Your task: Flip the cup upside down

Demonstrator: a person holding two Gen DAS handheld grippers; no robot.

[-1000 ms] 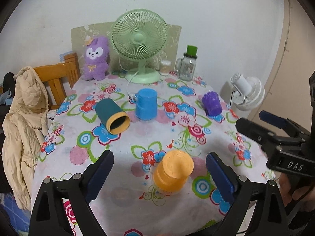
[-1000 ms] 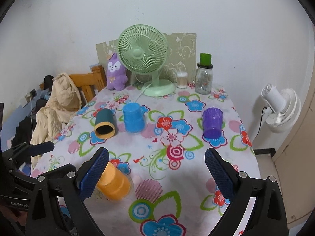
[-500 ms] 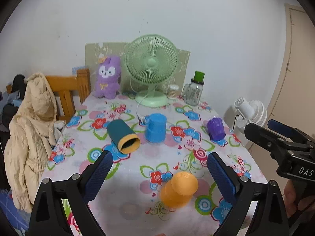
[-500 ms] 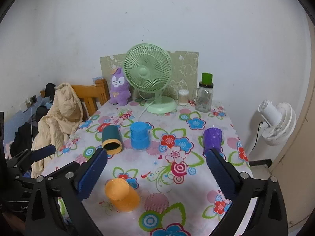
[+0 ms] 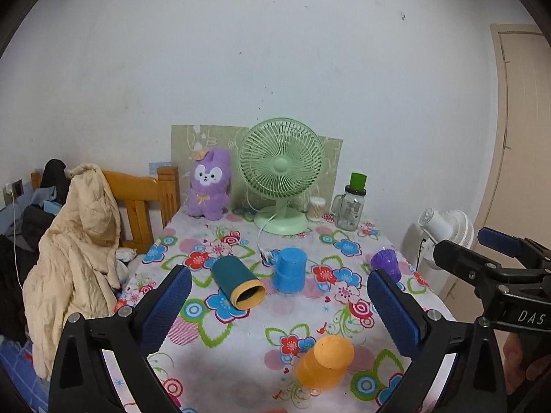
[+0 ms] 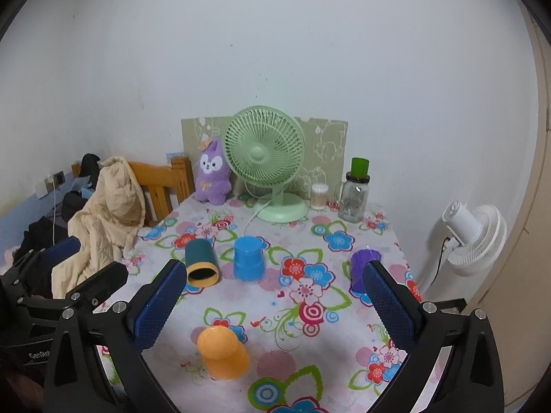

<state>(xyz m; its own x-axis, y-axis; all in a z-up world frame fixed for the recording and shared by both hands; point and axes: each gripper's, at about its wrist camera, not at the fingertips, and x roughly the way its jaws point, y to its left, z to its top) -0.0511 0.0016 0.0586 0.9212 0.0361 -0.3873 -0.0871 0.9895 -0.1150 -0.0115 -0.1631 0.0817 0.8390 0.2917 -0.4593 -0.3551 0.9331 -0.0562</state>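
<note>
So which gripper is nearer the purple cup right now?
Right. The purple cup stands just past the right gripper, by its right-hand finger. The left gripper is further left; from it the cup sits off toward the table's right edge.

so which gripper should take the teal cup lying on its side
Probably left. The teal cup lies on the left half of the table, on the side where the left gripper is, open and empty. The right gripper, also open, sits further right and would have to reach across.
</note>
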